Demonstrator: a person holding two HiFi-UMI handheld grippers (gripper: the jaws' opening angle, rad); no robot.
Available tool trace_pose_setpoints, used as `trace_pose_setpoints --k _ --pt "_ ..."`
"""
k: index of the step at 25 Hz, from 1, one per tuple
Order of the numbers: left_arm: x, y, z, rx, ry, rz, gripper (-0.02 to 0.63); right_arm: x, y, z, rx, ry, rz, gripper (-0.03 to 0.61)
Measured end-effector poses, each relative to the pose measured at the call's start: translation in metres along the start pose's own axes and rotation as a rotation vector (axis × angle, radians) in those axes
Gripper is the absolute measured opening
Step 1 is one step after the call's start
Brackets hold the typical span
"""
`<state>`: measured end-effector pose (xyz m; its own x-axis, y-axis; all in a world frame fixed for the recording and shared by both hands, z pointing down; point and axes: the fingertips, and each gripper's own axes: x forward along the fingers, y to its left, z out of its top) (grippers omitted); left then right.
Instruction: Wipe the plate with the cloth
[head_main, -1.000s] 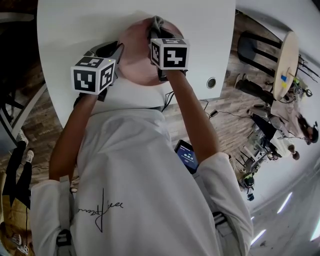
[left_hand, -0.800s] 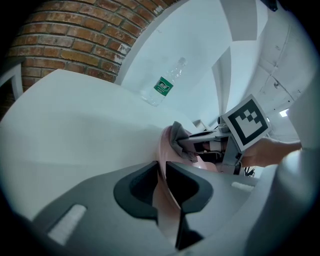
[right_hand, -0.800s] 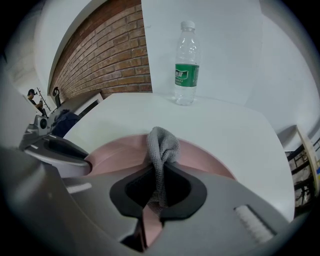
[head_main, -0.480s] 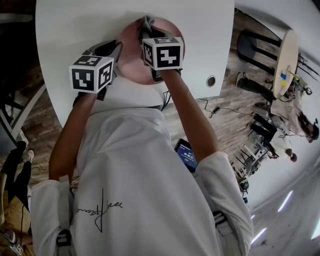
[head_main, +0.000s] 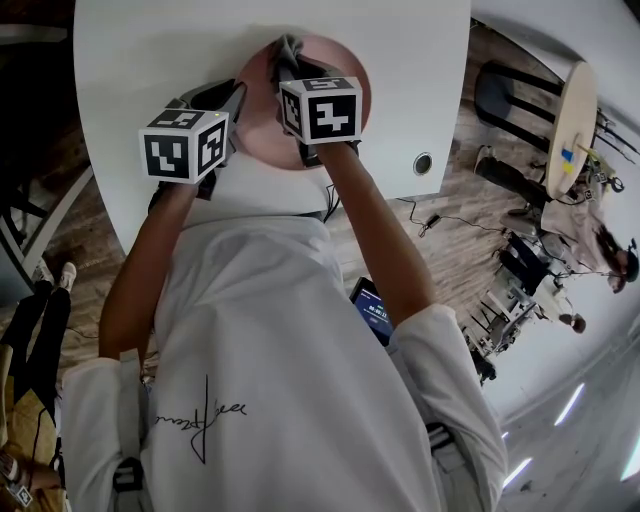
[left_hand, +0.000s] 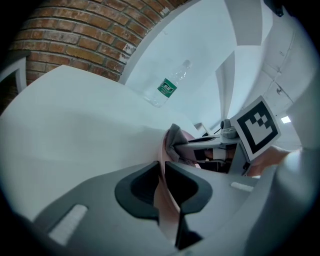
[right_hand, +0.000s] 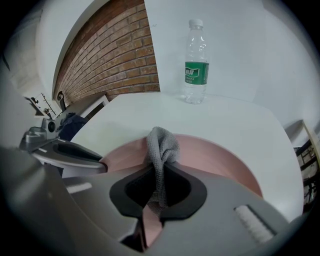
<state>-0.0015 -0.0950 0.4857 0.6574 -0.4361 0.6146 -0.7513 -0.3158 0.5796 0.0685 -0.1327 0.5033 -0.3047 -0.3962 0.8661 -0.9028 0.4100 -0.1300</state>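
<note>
On the white tabletop (head_main: 150, 60), the pink plate (head_main: 258, 125) is lying near the person's edge. The left claw (left_hand: 161, 172) is pinching its rim at about 9 o'clock, its jaws having just been closing with the rim edge-on between them. The right claw (right_hand: 158, 187) is clamping the grey cloth (right_hand: 162, 142), whose bunched end is sitting on the plate near 12 o'clock, so most of the bare surface is lying toward 5 o'clock and the coming stroke is probably falling to this nearer claw.
</note>
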Motion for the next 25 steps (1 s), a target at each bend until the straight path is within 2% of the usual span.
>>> trace_pose_setpoints --k 25 --pt "0.001 0.005 0.005 -0.032 -0.015 0.017 0.041 0.000 0.033 -0.010 0.025 0.013 0.083 0.026"
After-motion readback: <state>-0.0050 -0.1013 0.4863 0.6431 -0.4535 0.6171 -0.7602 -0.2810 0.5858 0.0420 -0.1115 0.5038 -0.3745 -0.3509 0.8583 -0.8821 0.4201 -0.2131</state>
